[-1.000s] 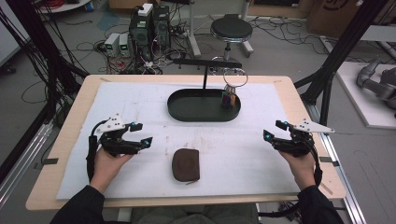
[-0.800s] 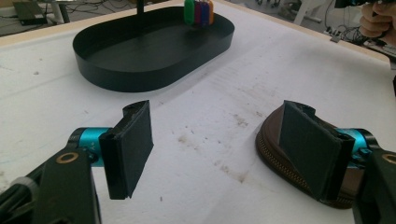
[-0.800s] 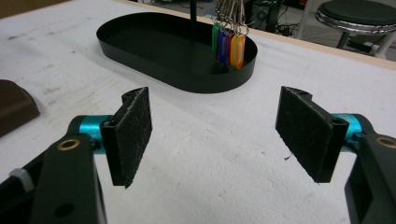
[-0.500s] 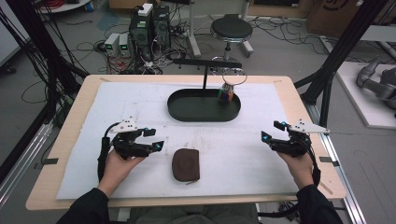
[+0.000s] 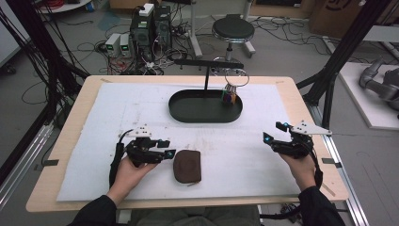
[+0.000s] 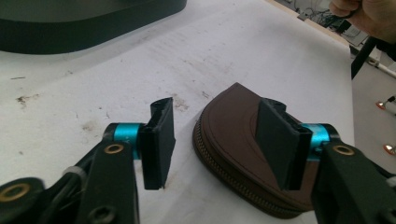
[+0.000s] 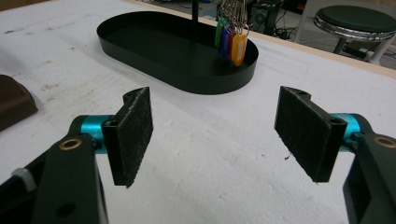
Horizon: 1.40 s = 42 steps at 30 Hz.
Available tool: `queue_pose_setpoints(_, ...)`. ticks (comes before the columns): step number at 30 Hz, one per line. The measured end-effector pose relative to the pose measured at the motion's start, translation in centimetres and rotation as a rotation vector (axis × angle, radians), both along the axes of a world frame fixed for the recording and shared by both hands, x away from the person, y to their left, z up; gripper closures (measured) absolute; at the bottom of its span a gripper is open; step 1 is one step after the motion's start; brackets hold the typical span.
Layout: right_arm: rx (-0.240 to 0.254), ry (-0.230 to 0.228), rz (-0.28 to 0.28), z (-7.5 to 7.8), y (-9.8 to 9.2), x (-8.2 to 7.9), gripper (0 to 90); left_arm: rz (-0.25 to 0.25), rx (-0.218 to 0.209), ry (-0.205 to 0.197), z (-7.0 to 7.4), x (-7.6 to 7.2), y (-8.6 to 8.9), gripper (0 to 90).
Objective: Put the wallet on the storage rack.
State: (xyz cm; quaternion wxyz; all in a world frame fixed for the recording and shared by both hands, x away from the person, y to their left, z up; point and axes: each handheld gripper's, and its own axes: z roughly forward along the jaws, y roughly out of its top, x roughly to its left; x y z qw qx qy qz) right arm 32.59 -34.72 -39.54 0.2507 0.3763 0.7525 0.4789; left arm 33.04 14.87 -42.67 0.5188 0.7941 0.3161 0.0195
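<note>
**Two grippers, one pouch: the left closes in**

Two hand-held grippers sit over a white mat on a wooden table. The left gripper [image 5: 165,148] has slid right across the mat since a second ago and now sits just beside a brown zip pouch [image 5: 187,165], which lies near the front edge, a little left of centre. Its jaws have just been narrowing. In the left gripper view the pouch [image 6: 233,140] has its rounded end between the jaws: one pad [image 6: 280,142] stands over the pouch's top, the other pad [image 6: 159,140] stands clear of its zip edge with mat showing in the gap. The jaws are part-open and not yet pressing. A pick-up looks close, needing a little more closing.

The right gripper [image 5: 275,133] rests at the right side, well apart from the pouch, unmoved, its jaws wide open and empty.

Far of centre stands a black oval tray [image 5: 188,113] with a post; coloured key tags [image 5: 229,96] hang at its right end. Nothing lies between the left gripper and the pouch.
</note>
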Motion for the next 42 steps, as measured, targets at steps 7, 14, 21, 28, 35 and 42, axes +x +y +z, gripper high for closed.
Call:
queue_pose_setpoints(7,-0.001,0.003,0.002,0.0,0.1,-0.1,28.8,0.003,0.030,0.076,-0.8,1.0,-0.8,54.3)
queue_pose_setpoints(14,-0.009,-0.001,0.003,-0.1,0.1,-0.1,28.9,-0.016,0.050,0.152,-1.5,1.2,-1.5,58.8)
queue_pose_setpoints(21,-0.015,-0.001,0.010,-0.1,0.3,-0.1,28.9,-0.051,0.016,0.179,-1.7,1.3,-1.5,74.1)
queue_pose_setpoints(28,-0.017,-0.005,0.013,0.0,0.4,-0.2,29.3,-0.057,0.008,0.131,-1.4,1.1,-1.5,83.7)
queue_pose_setpoints(35,-0.011,-0.015,0.026,0.1,0.5,-0.2,32.5,-0.108,-0.016,0.046,0.2,0.7,-1.9,85.6)
queue_pose_setpoints(42,0.013,-0.021,0.060,0.6,1.1,-0.3,32.5,-0.158,-0.023,-0.070,2.5,0.2,-2.9,86.3)
